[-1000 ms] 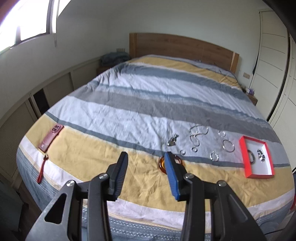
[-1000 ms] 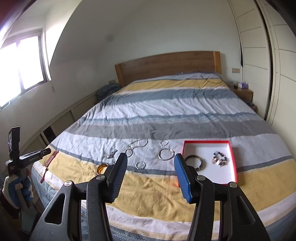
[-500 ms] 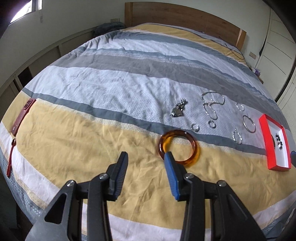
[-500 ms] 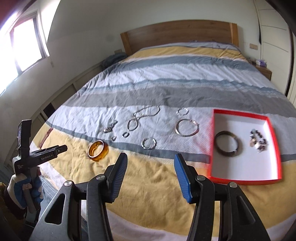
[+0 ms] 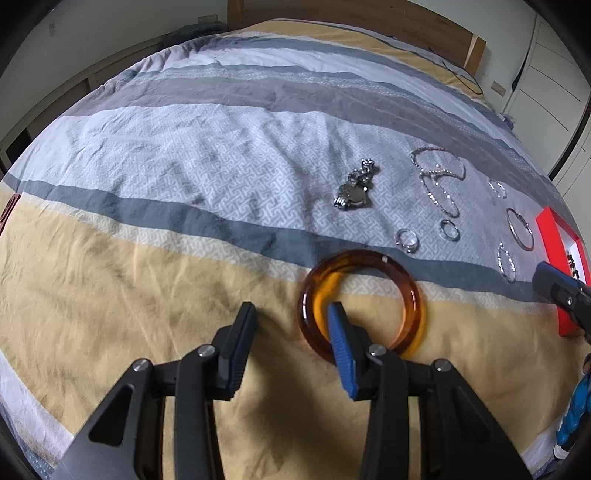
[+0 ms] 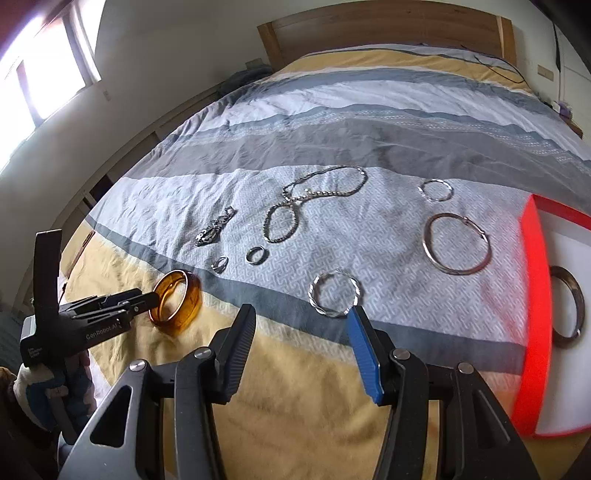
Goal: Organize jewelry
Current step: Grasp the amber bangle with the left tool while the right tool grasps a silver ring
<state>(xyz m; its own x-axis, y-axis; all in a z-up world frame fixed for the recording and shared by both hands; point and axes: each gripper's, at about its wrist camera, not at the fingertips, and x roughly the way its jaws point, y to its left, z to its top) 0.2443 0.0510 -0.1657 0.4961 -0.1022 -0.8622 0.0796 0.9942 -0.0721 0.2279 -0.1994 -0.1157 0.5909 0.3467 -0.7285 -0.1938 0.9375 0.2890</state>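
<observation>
An amber bangle (image 5: pixel 364 291) lies on the yellow stripe of the bedspread. My left gripper (image 5: pixel 291 314) is open, low over the bed; its blue finger sits inside the bangle's ring and its black finger outside to the left. It also shows in the right wrist view (image 6: pixel 147 297) beside the bangle (image 6: pixel 176 302). My right gripper (image 6: pixel 301 314) is open and empty, just short of a twisted silver bracelet (image 6: pixel 335 292). A silver watch (image 5: pixel 354 188), a chain necklace (image 6: pixel 314 197), small rings (image 6: pixel 255 254) and a large silver hoop (image 6: pixel 457 243) lie on the pale stripe.
A red-rimmed tray (image 6: pixel 533 280) with a white floor sits at the right and holds a dark bangle (image 6: pixel 570 306). The wooden headboard (image 6: pixel 369 26) is at the far end. The bed's left edge drops toward low cabinets (image 6: pixel 110 162).
Both grippers have come down and forward toward the bed. My left gripper's blue finger now sits inside the amber bangle. My right gripper has closed in on the twisted bracelet.
</observation>
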